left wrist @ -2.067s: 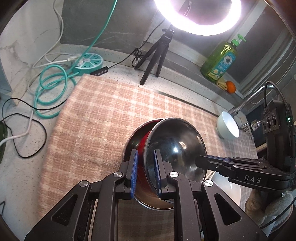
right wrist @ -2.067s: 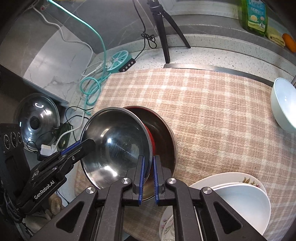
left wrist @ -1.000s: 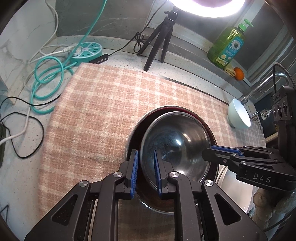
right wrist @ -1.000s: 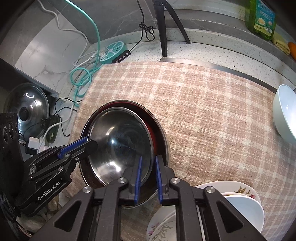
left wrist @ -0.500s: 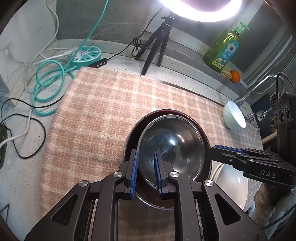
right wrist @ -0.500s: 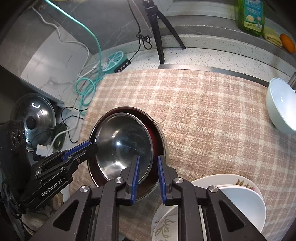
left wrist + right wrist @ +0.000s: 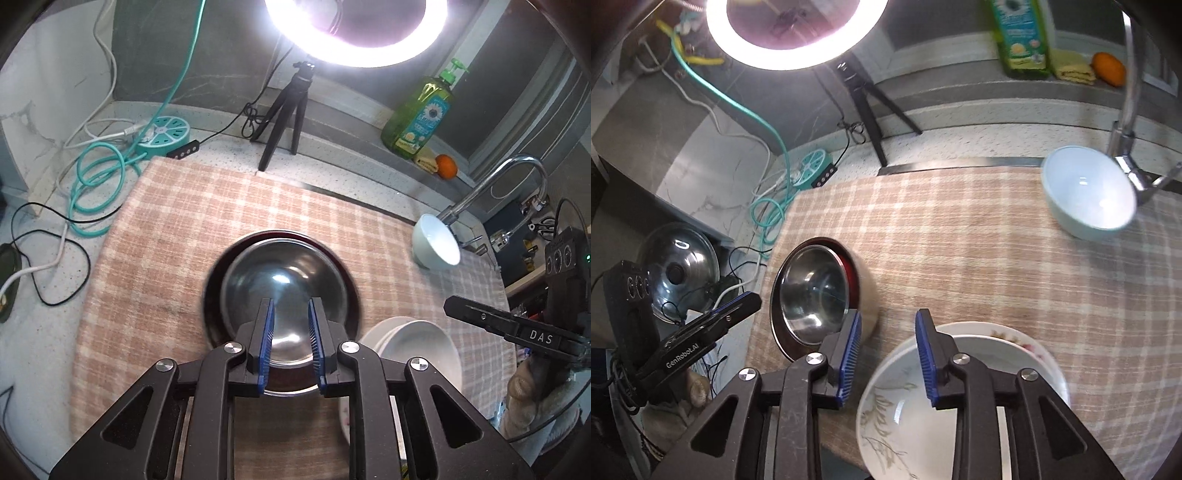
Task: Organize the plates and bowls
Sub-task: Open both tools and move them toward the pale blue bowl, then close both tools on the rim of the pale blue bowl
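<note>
The speckled surface (image 7: 354,184) carries a large plaid cloth (image 7: 192,229) on which all the dishes sit. A lit ring light (image 7: 358,33) on a black tripod (image 7: 284,110) stands at the back edge, with a green soap bottle (image 7: 421,114) and an orange (image 7: 446,166) on the ledge behind it. Teal cable coils (image 7: 99,184) and a round teal power strip (image 7: 164,133) lie off the cloth's left side, and a tap (image 7: 506,177) arches over the right.

Near the middle of the cloth the steel bowl (image 7: 286,284) sits nested in the larger red-lined bowl (image 7: 851,273). A second ago both hand-held grippers pinched its rim; now it rests there free. Just beside it lies a stack of white plates (image 7: 960,391), the lower one flower-patterned. A pale bowl (image 7: 1087,194) stands near the tap base, well apart from the rest.

The left hand-held gripper (image 7: 290,343) hangs over the steel bowl's near rim. Its jaws have just been opening, and the blue pads stand apart with nothing pinched. The right hand-held gripper (image 7: 888,354) has swung off the bowl to above the plate stack's left edge. Its jaws have also just been opening and stand wide and empty.

The plate stack is cut off by the frame and partly hidden by gripper arms. A glass pot lid (image 7: 679,266) shows dimly at the far left. The bowls' edges are blurred.
</note>
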`<state>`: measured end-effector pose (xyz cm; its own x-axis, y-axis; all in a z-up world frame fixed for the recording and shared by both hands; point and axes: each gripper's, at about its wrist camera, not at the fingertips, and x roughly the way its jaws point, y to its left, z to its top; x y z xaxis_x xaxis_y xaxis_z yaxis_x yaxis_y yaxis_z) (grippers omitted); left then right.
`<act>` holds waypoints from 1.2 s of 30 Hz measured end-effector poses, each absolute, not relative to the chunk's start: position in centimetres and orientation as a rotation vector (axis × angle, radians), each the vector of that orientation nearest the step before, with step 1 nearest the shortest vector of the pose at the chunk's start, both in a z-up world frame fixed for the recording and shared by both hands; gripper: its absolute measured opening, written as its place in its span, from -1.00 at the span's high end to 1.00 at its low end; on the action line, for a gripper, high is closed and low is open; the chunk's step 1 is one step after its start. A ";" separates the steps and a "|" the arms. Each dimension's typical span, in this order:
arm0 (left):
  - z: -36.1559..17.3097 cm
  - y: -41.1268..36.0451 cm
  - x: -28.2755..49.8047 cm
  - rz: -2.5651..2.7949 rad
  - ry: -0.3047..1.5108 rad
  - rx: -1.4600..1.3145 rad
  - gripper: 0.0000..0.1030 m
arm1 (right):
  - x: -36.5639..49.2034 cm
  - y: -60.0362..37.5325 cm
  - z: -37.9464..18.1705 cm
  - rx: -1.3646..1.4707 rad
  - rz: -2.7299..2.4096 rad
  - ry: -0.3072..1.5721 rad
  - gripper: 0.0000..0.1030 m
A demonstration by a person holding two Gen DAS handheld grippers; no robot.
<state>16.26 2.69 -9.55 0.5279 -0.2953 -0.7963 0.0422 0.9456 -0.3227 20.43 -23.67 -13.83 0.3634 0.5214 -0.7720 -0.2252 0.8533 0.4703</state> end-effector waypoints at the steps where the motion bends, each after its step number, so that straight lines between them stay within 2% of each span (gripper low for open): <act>1: -9.3 2.1 15.9 -0.206 0.990 -0.284 0.63 | 20.1 -24.8 -13.7 0.310 0.484 1.090 0.43; 19: -7.8 -13.2 13.7 -0.323 0.969 -0.303 0.63 | 16.6 -41.7 -13.0 0.224 0.348 0.950 0.36; 26: -7.9 -16.9 16.6 -0.360 1.001 -0.309 0.63 | 17.7 -44.9 -12.9 0.288 0.313 0.964 0.36; 36: -10.1 -18.7 24.8 -0.363 1.085 -0.315 0.63 | 22.1 -45.3 -13.6 0.380 0.273 0.963 0.36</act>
